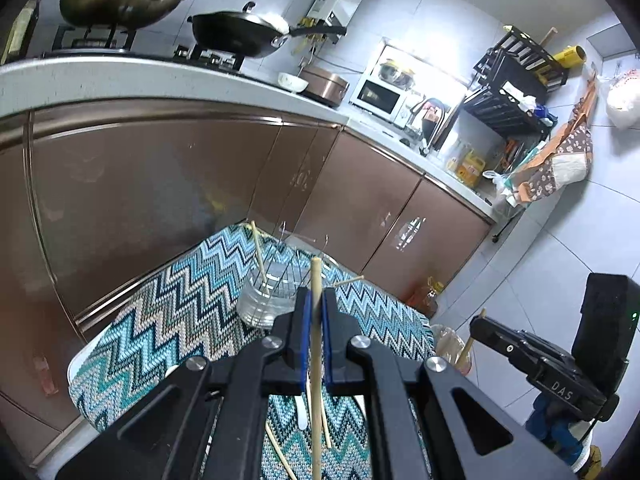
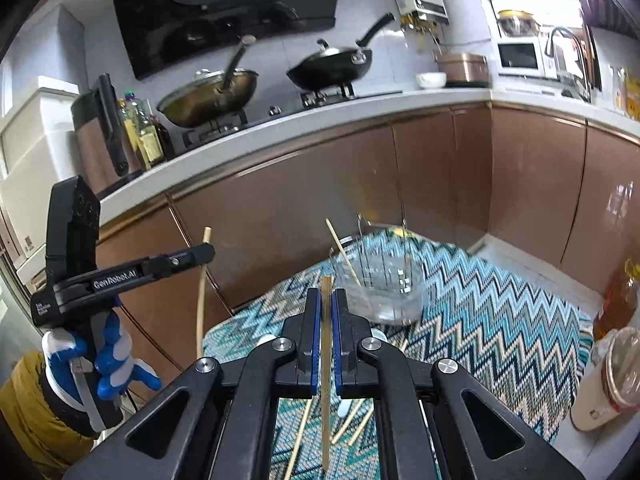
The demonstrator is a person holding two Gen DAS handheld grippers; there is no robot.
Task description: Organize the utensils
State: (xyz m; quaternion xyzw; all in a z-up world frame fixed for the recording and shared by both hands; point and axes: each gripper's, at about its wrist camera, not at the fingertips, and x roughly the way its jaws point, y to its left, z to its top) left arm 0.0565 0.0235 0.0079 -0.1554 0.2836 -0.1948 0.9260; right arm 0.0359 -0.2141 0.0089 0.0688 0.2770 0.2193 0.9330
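My left gripper [image 1: 316,295] is shut on a pale wooden chopstick [image 1: 315,272], held upright above the zigzag cloth [image 1: 160,320]. My right gripper [image 2: 327,295] is shut on a second upright chopstick [image 2: 327,283]. Just ahead of both stands a clear container [image 1: 260,304] [image 2: 384,288] with one chopstick [image 1: 258,252] [image 2: 344,252] leaning in it. Several loose chopsticks [image 2: 354,420] [image 1: 280,454] and a white spoon [image 1: 301,414] lie on the cloth below the jaws. Each view shows the other gripper off to the side: the right gripper [image 1: 477,326] and the left gripper [image 2: 208,253], held by a gloved hand [image 2: 110,354].
Brown cabinet doors [image 1: 160,184] and a white counter edge [image 2: 320,124] rise close behind the cloth-covered table. Two woks [image 2: 212,96] [image 2: 332,66] sit on the stove. An oil bottle [image 1: 428,296] stands on the tiled floor and a lidded cup [image 2: 616,376] is at the cloth's right edge.
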